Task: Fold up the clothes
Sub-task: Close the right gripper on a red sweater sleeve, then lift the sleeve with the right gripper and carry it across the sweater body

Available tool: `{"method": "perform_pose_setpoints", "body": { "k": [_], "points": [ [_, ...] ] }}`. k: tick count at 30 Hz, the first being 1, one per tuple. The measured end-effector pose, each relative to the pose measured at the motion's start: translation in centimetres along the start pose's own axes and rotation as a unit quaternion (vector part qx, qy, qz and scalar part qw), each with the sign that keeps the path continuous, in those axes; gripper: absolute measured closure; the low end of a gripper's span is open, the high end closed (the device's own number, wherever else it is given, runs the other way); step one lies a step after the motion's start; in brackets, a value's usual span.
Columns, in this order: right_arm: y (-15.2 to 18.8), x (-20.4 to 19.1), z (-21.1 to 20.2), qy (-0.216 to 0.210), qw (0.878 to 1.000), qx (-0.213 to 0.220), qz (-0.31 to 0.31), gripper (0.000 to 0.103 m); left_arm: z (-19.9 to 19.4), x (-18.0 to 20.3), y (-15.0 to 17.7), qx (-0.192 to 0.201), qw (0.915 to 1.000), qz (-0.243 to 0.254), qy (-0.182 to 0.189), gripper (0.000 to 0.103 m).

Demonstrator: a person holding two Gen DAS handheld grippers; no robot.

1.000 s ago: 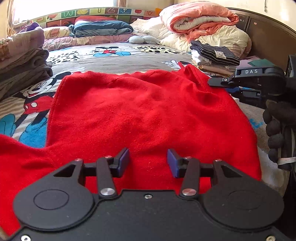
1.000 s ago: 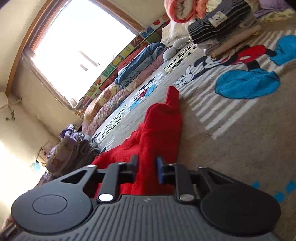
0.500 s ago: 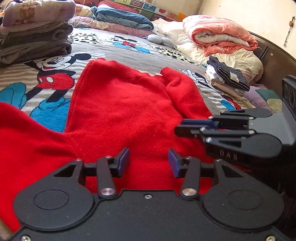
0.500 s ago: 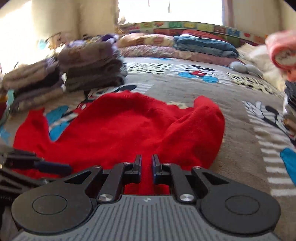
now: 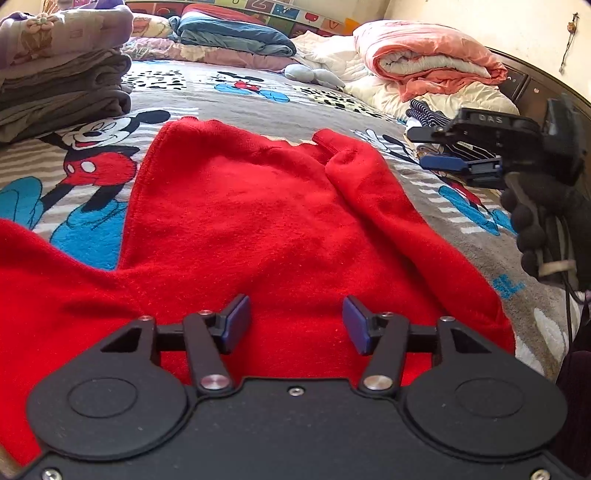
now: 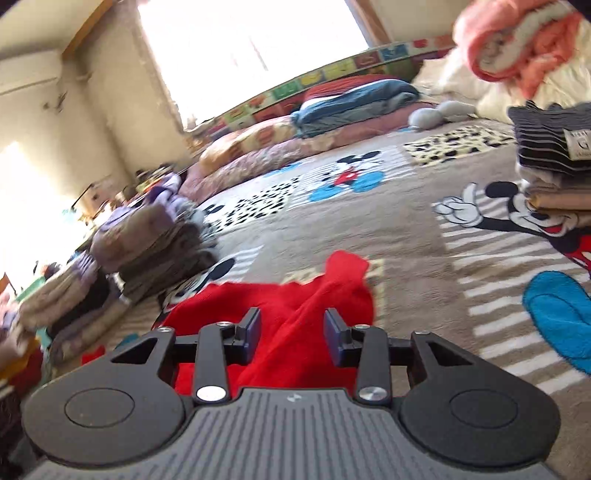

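Observation:
A red sweater [image 5: 258, 221] lies spread on the Mickey Mouse bedspread [image 5: 258, 99], its right sleeve folded in over the body. My left gripper [image 5: 295, 321] is open and empty, low over the sweater's near part. My right gripper [image 6: 291, 332] is open and empty, above the sweater's folded sleeve [image 6: 314, 295]. The right gripper also shows in the left wrist view [image 5: 443, 147], held by a gloved hand in the air to the right of the sweater.
Folded grey and purple clothes [image 5: 62, 81] are stacked at the left. A striped folded pile [image 6: 550, 147] and a pink blanket roll [image 5: 424, 62] lie at the right. Pillows and a blue quilt [image 5: 236, 33] line the far side under the window.
My right gripper was shut on the sleeve, carried it over the sweater's body, then opened and pulled back up to the right. The sleeve now lies folded in. My left gripper stayed open.

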State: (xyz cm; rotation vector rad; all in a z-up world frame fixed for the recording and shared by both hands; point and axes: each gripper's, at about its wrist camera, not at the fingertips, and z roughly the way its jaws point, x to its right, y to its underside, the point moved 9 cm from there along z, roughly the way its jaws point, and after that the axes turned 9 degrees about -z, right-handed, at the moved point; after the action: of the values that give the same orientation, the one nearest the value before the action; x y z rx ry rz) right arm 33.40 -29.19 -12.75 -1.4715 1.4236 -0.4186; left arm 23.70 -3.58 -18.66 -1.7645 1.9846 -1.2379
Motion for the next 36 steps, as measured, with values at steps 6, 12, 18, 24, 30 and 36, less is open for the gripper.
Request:
{"method": "perform_pose_setpoints", "body": {
  "k": [6, 12, 18, 24, 30, 36],
  "points": [
    [0.3, 4.7, 5.7, -0.004, 0.995, -0.025, 0.099, 0.049, 0.1, -0.1, 0.0, -0.001, 1.0, 0.003, 0.006, 0.046],
    [1.2, 4.9, 8.1, -0.045, 0.989, -0.016, 0.14, 0.081, 0.1, -0.1, -0.1, -0.002, 0.9999, 0.005, 0.012, 0.046],
    [-1.0, 3.5, 4.2, -0.031, 0.994, 0.044, 0.096, 0.097, 0.1, 0.0, 0.0, -0.002, 0.9999, 0.009, 0.009, 0.045],
    [-3.3, 4.3, -2.1, -0.004, 0.993, 0.091, 0.072, 0.1, 0.2, 0.3, 0.1, 0.001, 0.9998, 0.018, -0.003, 0.045],
    [-1.4, 5.9, 0.6, -0.005, 0.994, 0.018, 0.106, 0.067, 0.2, 0.4, 0.5, 0.005, 0.9993, 0.034, -0.013, 0.044],
    [0.3, 5.1, 5.8, -0.008, 0.993, -0.015, 0.116, 0.047, 0.4, 0.3, 0.3, 0.004, 0.9995, 0.031, -0.005, 0.044]
  ]
}}
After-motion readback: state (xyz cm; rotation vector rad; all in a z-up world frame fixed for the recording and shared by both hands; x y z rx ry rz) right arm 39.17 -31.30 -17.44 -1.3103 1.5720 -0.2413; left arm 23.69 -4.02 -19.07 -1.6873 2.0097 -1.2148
